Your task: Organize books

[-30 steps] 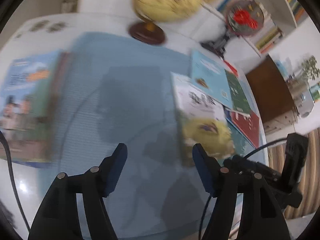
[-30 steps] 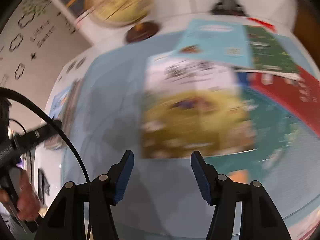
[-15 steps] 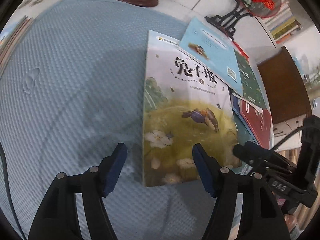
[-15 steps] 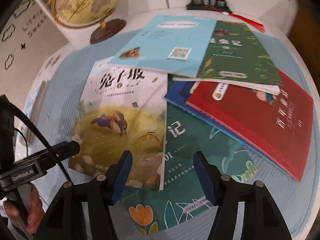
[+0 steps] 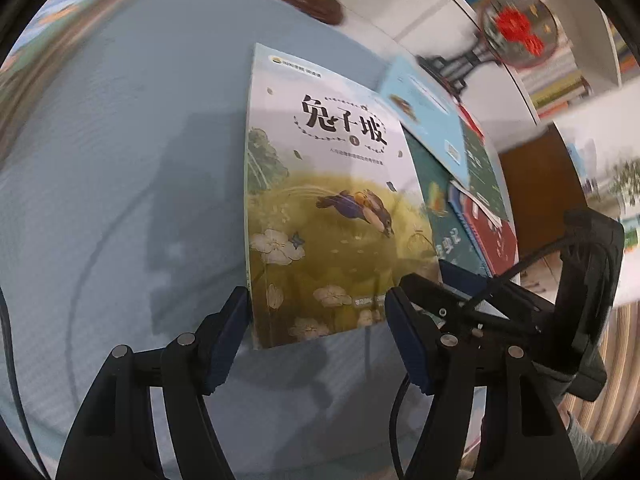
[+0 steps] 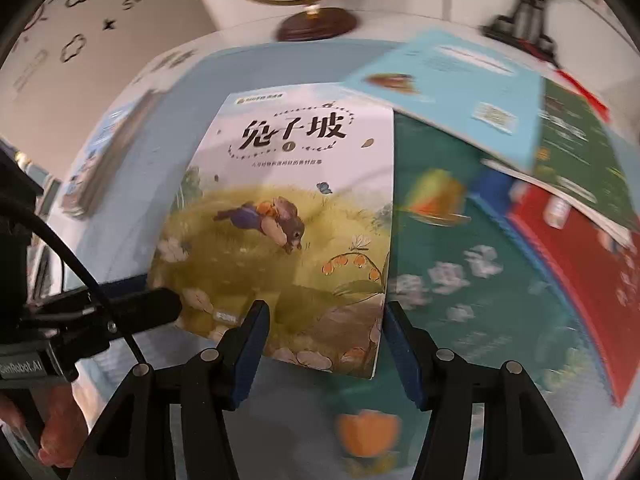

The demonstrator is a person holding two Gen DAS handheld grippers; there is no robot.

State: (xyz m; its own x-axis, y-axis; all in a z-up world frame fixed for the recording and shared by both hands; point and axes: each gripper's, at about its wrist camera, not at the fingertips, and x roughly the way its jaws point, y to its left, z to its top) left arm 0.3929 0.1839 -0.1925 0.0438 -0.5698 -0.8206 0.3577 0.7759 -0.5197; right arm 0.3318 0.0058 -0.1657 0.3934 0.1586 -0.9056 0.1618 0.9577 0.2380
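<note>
At the far left of the left wrist view a blurred stack of books (image 5: pixel 60 28) lay at the edge of the blue mat (image 5: pixel 120 160), well apart from everything else. Next came the left gripper (image 5: pixel 316 320), pointing steeply down with its jaws standing apart, and the bottom edge of the rabbit book (image 5: pixel 320 200) showed between its blue pads; whether the pads touched the cover could not be told. The rabbit book lay flat on the mat, its right side resting over a teal book (image 5: pixel 452 216). Further right, a light blue book (image 5: pixel 428 120), a dark green book (image 5: pixel 484 176) and a red book (image 5: pixel 496 236) overlapped in a loose heap. A globe's wooden base (image 5: pixel 308 0) stood behind the mat, and a black stand with a red ornament (image 5: pixel 516 28) stood to its right.

In the right wrist view the right gripper (image 6: pixel 324 328) hung over the lower right corner of the rabbit book (image 6: pixel 288 220). Its jaws had just been closing slightly yet stood apart, with the corner between them and no clamping visible. The other gripper's black finger (image 6: pixel 152 308) reached in at the book's lower left, a hand (image 6: pixel 56 432) below it.
</note>
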